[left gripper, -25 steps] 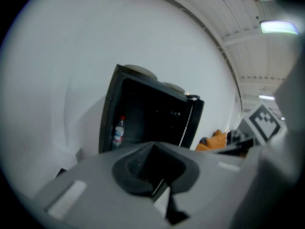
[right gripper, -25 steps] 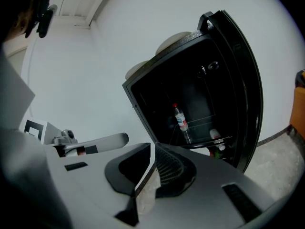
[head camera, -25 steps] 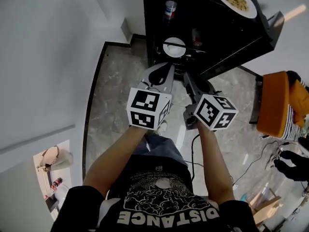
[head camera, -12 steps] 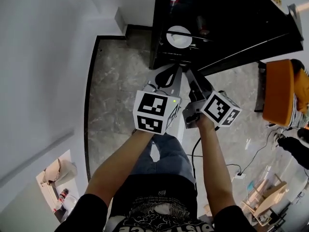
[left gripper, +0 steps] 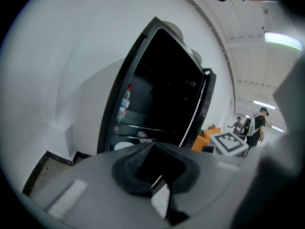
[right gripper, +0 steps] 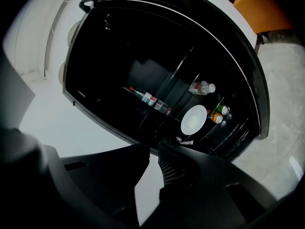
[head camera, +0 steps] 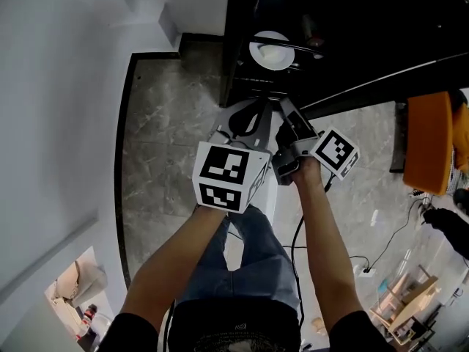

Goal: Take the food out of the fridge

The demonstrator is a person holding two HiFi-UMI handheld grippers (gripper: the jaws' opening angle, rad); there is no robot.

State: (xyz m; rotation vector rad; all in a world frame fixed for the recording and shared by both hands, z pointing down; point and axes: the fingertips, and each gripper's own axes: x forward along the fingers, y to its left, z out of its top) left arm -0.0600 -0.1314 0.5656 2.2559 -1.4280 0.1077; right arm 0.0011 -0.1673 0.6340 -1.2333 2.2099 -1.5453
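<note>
1. The plate (head camera: 272, 50) sits on a low shelf of the open fridge (head camera: 330, 13), straight ahead of both tools.
2. The left tool (left gripper: 153, 147) is clenched on nothing. The right tool (right gripper: 153, 149) is barely parted and empty. We judge them equally near.
</note>
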